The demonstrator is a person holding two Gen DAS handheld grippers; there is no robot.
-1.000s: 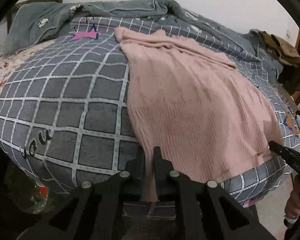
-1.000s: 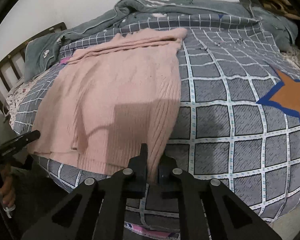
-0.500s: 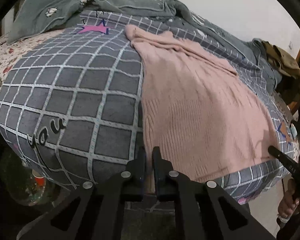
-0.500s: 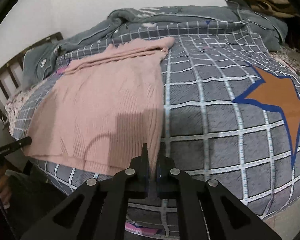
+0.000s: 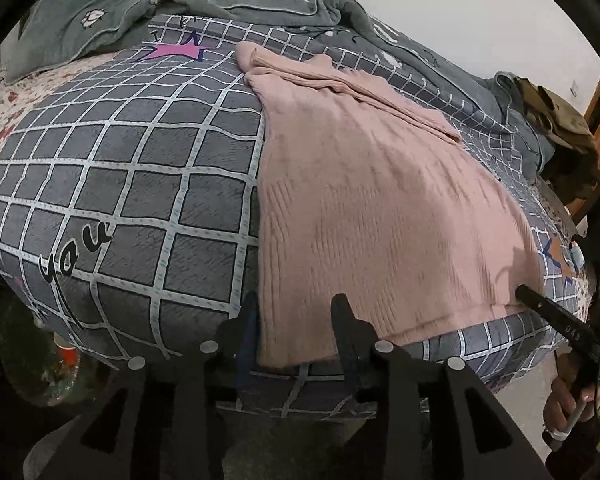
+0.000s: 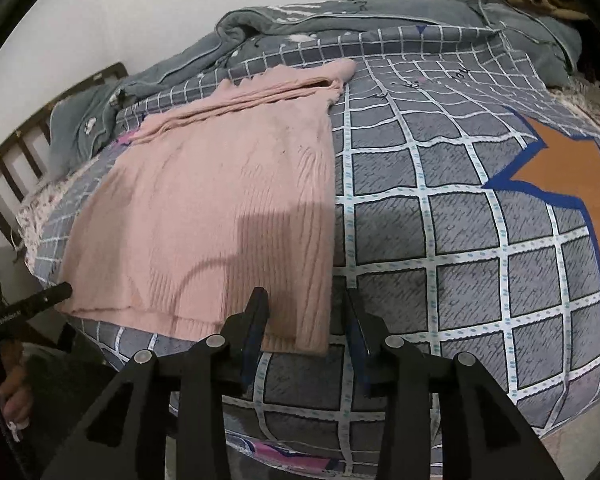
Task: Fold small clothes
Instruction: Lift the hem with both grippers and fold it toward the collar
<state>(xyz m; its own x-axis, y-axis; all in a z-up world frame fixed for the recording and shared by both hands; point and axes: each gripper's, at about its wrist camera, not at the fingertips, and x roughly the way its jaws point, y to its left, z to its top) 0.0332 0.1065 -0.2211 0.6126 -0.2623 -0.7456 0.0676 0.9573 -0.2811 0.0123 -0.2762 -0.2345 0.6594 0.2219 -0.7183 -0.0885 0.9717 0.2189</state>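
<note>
A pink knitted sweater (image 5: 380,208) lies flat on the grey checked bedcover (image 5: 120,184), its hem at the bed's near edge. My left gripper (image 5: 296,302) straddles the hem's near left corner. Its jaws are opening, and the pads stand clear of the knit. In the right wrist view the same sweater (image 6: 220,200) has its near right corner between the jaws of my right gripper (image 6: 304,296). These jaws are opening too and do not press on the cloth. Each view shows the other gripper's finger at the hem's far end.
A crumpled grey blanket (image 5: 260,4) lies along the back of the bed. Olive clothes (image 5: 556,116) are piled at the right end. A wooden headboard (image 6: 16,168) stands at the left. An orange star (image 6: 572,184) marks the bedcover. A red cup (image 5: 66,354) stands on the floor.
Both grippers were shut on the sweater's hem corners; now both pairs of jaws have parted and the hem rests on the bed edge.
</note>
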